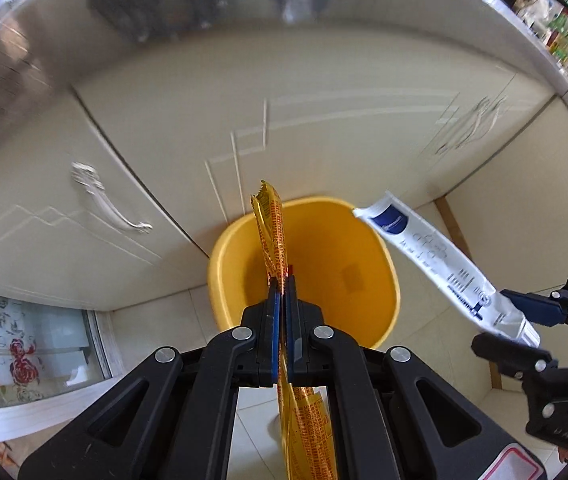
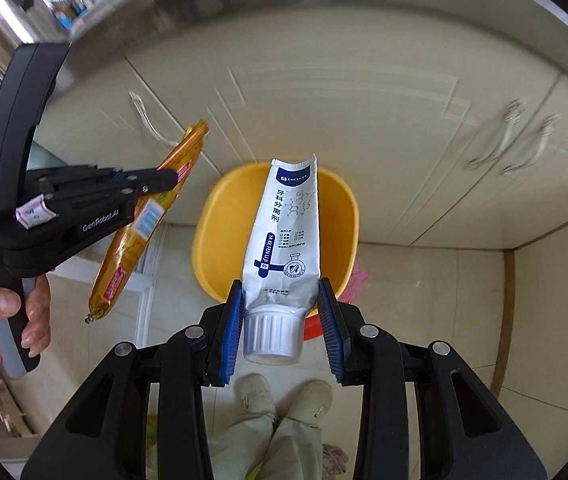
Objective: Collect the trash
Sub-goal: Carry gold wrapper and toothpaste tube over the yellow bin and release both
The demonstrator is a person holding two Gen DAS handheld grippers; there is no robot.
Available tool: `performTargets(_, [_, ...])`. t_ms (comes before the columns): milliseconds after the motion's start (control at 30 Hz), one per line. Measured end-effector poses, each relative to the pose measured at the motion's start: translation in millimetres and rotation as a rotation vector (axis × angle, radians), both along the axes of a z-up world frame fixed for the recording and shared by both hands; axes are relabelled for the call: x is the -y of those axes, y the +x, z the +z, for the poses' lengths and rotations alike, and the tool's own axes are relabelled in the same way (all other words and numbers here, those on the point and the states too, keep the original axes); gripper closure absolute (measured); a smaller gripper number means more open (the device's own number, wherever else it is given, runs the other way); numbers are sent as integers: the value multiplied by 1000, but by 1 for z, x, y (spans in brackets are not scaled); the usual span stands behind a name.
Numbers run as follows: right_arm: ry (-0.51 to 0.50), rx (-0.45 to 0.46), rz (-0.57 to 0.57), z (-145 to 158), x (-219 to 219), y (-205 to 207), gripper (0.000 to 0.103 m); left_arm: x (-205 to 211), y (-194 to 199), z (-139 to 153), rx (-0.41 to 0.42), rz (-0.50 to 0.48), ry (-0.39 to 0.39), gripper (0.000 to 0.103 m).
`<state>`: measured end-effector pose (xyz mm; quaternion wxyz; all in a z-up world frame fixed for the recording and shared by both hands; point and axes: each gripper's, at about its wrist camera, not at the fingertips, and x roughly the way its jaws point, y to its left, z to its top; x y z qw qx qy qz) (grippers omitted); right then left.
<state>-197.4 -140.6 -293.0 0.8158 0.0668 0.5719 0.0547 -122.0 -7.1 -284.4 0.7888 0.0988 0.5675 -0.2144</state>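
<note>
Closest, at the bottom of the left wrist view: left gripper point(image 1: 283, 280), blue pads point(image 1: 273, 312) clenched tight on a golden-orange wrapper point(image 1: 274, 236). Thin, crinkled, printed in red; pinched mid-length, one end sticking up past the fingertips, the other trailing down behind the jaws. Seen from the right wrist view, same wrapper point(image 2: 140, 220) long and sausage-shaped, slanting through the left gripper point(image 2: 172, 178), with a person's hand point(image 2: 0, 320) wrapped round the grey handle at far left.

Closest in the right wrist view: right gripper point(image 2: 280, 292), jaws grasping a white toothpaste-style tube point(image 2: 288, 232) just above its ribbed white cap point(image 2: 272, 338). Cap end toward the camera, flattened crimped end pointing away beyond the fingertips. Blue lettering and a navy band on the tube. From the left wrist view, same tube point(image 1: 440, 260) slanting at right, held by the right gripper point(image 1: 524, 312).

Below the right jaws, two pale shoes point(image 2: 284, 400) and light trouser legs on a tiled floor point(image 2: 424, 320).

Just beyond both sets of fingertips, lower down: a yellow plastic bin point(image 1: 388, 280), open-topped, inside looking bare where visible; wrapper and tube both held above it, not inside.

Farthest: cream cabinet doors point(image 1: 324, 120) with curved handles point(image 1: 112, 208), blurred.
</note>
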Motion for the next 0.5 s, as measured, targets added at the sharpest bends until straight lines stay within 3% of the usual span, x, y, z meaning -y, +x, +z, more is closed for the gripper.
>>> performTargets(233, [25, -90, 5, -54, 7, 33, 65, 10, 17, -57, -82, 8, 18, 100])
performTargets(500, [65, -154, 8, -98, 13, 56, 65, 17, 31, -96, -135, 9, 41, 100])
